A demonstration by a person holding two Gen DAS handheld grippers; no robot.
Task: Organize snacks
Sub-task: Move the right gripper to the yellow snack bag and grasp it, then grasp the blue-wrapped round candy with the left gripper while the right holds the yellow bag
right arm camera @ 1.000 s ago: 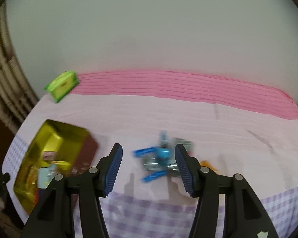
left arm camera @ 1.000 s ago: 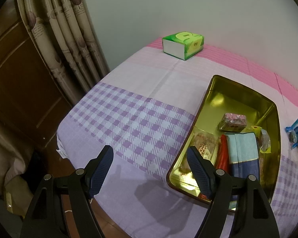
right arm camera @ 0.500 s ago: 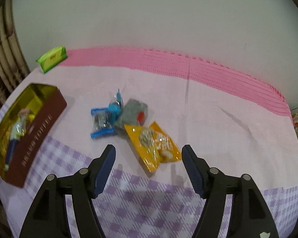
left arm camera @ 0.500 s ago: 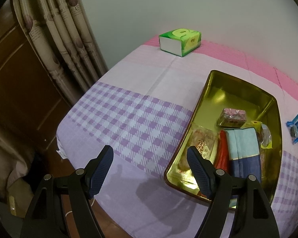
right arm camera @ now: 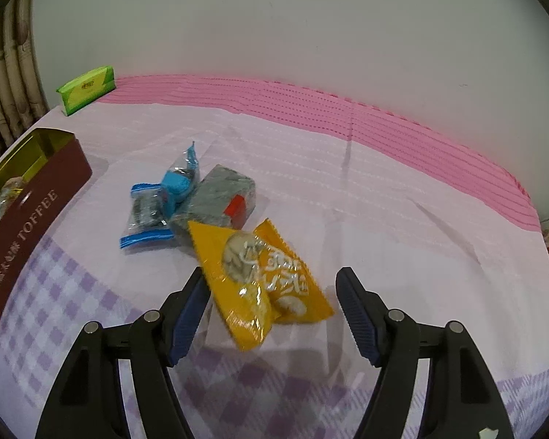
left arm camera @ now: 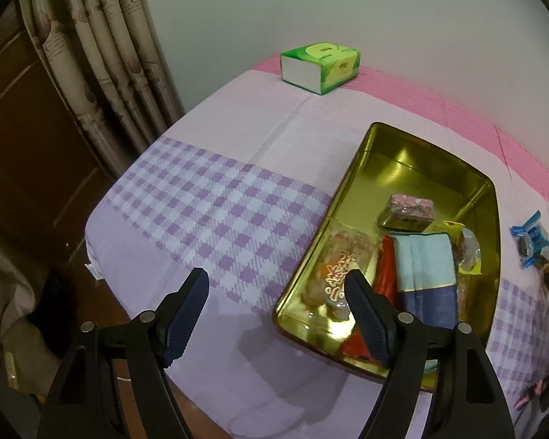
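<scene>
With the right tool (right arm camera: 272, 309) gaping and empty around the yellow snack packet (right arm camera: 261, 280) beside the toffee tin (right arm camera: 36, 216), its crinkly middle should be pinched squarely.

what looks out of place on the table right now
Three snacks lie loose in a heap on the cloth beside the toffee tin, not in it: a yellow packet between the open right gripper's fingers, a grey packet and a blue-wrapped sweet. Nothing looks spilled or torn.

Right tongs (right arm camera: 272, 307) agape (empty) — yellow packet (right arm camera: 260, 278) between
</scene>
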